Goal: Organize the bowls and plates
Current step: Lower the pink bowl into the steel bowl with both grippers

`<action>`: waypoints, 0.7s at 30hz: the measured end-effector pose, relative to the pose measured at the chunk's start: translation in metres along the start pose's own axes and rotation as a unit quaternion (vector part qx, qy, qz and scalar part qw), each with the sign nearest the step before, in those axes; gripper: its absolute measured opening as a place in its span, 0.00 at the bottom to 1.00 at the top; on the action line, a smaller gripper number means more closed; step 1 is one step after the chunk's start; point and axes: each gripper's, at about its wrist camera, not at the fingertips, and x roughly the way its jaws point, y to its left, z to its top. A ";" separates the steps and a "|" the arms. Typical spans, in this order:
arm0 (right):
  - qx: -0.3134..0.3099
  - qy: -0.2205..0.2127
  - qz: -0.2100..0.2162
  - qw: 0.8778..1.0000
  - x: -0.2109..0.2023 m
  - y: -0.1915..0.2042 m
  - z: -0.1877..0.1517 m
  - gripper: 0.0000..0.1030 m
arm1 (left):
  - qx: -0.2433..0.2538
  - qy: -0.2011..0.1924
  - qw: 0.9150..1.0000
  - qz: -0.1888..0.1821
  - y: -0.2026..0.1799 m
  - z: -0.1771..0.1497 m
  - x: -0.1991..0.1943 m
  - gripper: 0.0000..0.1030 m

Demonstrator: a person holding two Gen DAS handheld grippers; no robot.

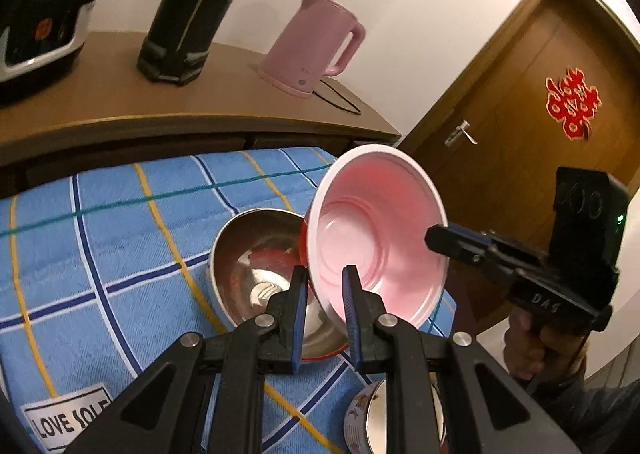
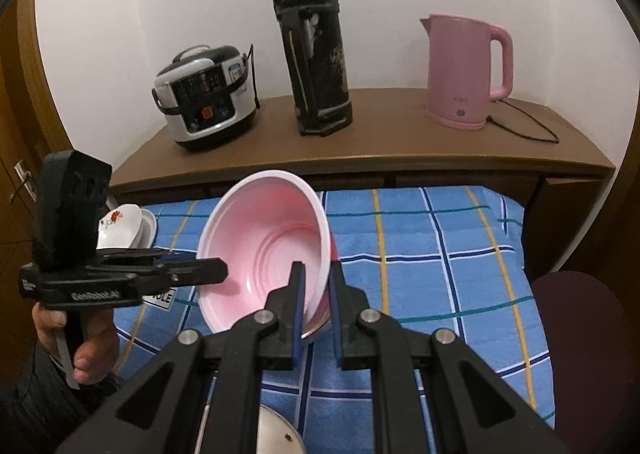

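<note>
The pink bowl (image 1: 376, 238) sits tilted in the centre right of the left wrist frame, its white rim up and its open side turned toward the camera, held off the blue checked cloth (image 1: 120, 238). The left tongs (image 1: 325, 286) pinch its lower rim, one finger inside the bowl and the other outside. In the right wrist view the same bowl (image 2: 264, 250) fills the middle of the frame, and the right tongs (image 2: 316, 282) clamp its right-hand wall in the same manner, a finger on each side. Just behind the pink bowl, at centre frame in the left view, a steel bowl with a red outside (image 1: 256, 274) rests on the cloth, touching or nearly touching the pink one. At the bottom of that frame, under the left tongs, part of a patterned bowl (image 1: 360, 422) shows. In the right wrist view a floral white dish (image 2: 120, 225) leans at the left edge of the cloth. Beyond the cloth, across the upper frame, a wooden bench (image 2: 360, 149) carries a rice cooker (image 2: 206, 97), a tall black flask (image 2: 312, 49) and a pink kettle (image 2: 468, 69).
</note>
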 end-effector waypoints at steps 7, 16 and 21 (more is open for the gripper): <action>0.029 0.036 0.027 0.999 0.020 -0.012 0.009 0.12 | -0.024 0.007 1.000 -0.003 0.010 -0.001 -0.002 0.18; 0.049 0.082 0.055 0.994 0.042 -0.022 0.016 0.12 | -0.044 0.016 0.999 0.006 0.021 -0.005 -0.001 0.18; 0.052 0.100 0.061 0.992 0.052 -0.025 0.016 0.12 | -0.043 0.019 0.999 0.011 0.021 -0.006 -0.002 0.18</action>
